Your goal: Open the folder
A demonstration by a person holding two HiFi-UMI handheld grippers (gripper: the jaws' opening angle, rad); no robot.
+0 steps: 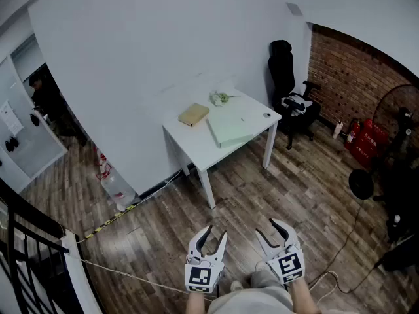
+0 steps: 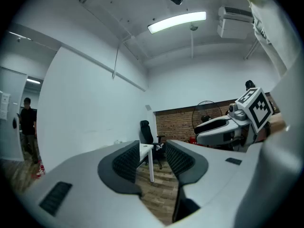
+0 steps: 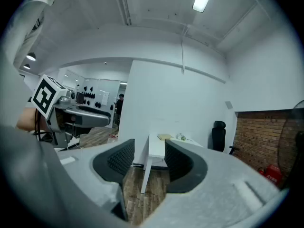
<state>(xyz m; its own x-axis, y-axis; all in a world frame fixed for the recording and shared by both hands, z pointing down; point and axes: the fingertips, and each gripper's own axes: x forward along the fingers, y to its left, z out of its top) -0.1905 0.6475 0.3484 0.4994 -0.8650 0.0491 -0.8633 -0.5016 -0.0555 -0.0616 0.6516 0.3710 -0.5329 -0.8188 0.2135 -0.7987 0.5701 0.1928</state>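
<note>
A pale green folder (image 1: pixel 230 128) lies flat and closed on a small white table (image 1: pixel 196 144) against the wall, several steps ahead of me. Both grippers hang low in the head view, far short of the table. My left gripper (image 1: pixel 214 235) is open with nothing between its jaws. My right gripper (image 1: pixel 273 227) is open too and holds nothing. In the left gripper view the table's corner (image 2: pixel 145 149) shows between the jaws of the left gripper (image 2: pixel 151 159). In the right gripper view the table (image 3: pixel 156 148) lies beyond the right gripper (image 3: pixel 149 156).
A tan box (image 1: pixel 194 114) and a small whitish bundle (image 1: pixel 218 98) lie on the table behind the folder. A black office chair (image 1: pixel 288 87) stands right of the table by a brick wall (image 1: pixel 353 77). A standing fan (image 1: pixel 393 120) and cables lie at the right. A person (image 1: pixel 46 100) stands at the far left.
</note>
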